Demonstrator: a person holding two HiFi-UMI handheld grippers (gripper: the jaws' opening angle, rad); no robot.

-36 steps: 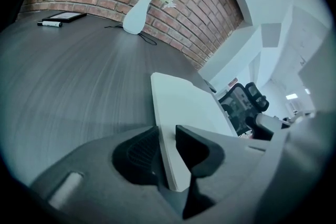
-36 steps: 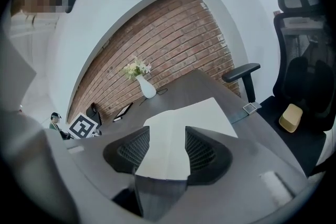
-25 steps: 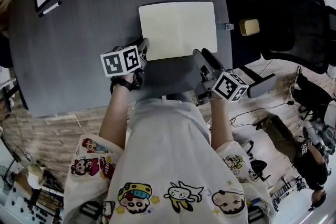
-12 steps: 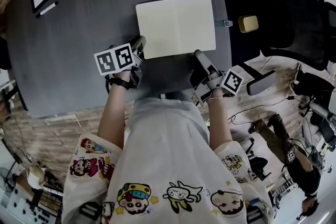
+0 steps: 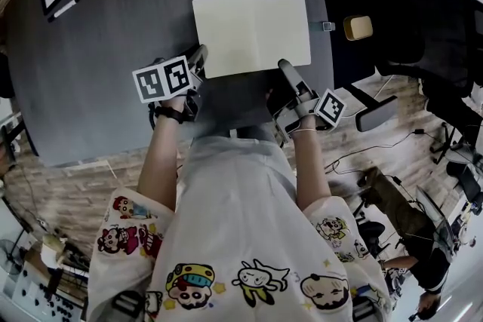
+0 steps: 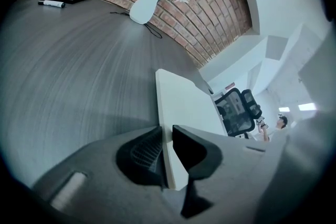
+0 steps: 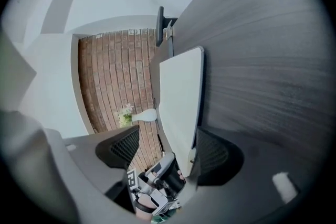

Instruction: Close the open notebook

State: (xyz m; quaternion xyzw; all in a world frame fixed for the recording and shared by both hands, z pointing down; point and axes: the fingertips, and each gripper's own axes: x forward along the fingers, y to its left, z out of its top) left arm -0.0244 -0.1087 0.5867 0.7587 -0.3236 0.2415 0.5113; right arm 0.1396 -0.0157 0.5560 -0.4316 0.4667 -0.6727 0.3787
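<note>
The open notebook (image 5: pixel 251 32) lies on the dark grey bench (image 5: pixel 106 64), just in front of the person. The left hand-held gripper (image 6: pixel 167 131) is clenched on the notebook's near left corner (its jaws have just been closing, and the white edge is pinched between them). The right hand-held gripper (image 7: pixel 168 134) is spread wide around the near right corner. Its jaws have just been closing a little, but they do not clamp the page.
</note>
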